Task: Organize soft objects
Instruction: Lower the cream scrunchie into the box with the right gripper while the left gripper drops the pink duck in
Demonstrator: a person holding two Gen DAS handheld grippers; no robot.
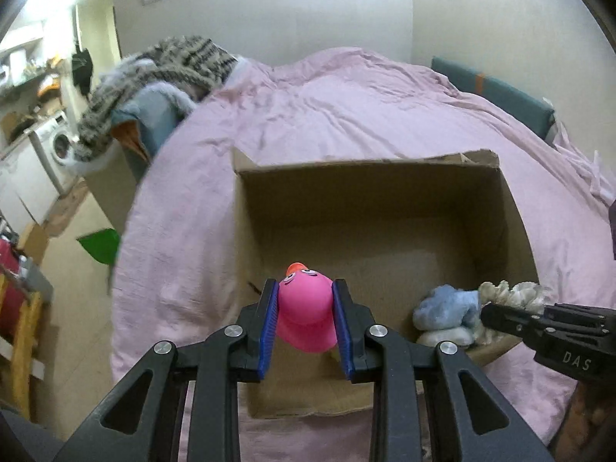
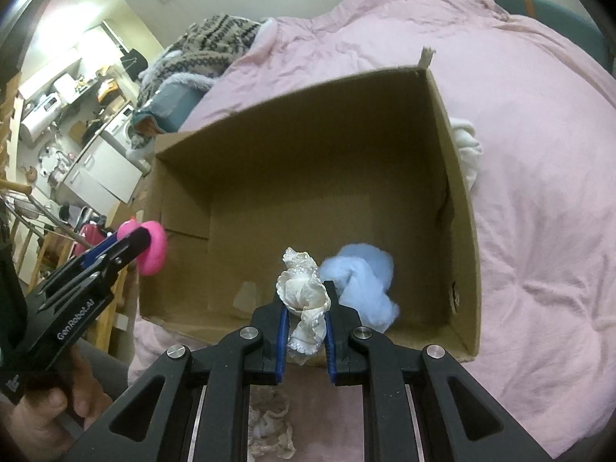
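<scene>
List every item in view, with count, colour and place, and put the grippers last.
cardboard box: one, brown, open-topped, on the bed
pink duck toy: one, pink with an orange beak, held above the box's near left
cream scrunchie: one, cream, held over the box's near edge
blue fluffy item: one, light blue, inside the box at its near right
white cloth: one, white, on the bed just outside the box's right wall
bed cover: one, pale pink, under the box
patterned knit: one, grey and cream, piled at the bed's far left
left gripper: one, black with blue pads, shut on the duck
right gripper: one, black with blue pads, shut on the scrunchie
</scene>
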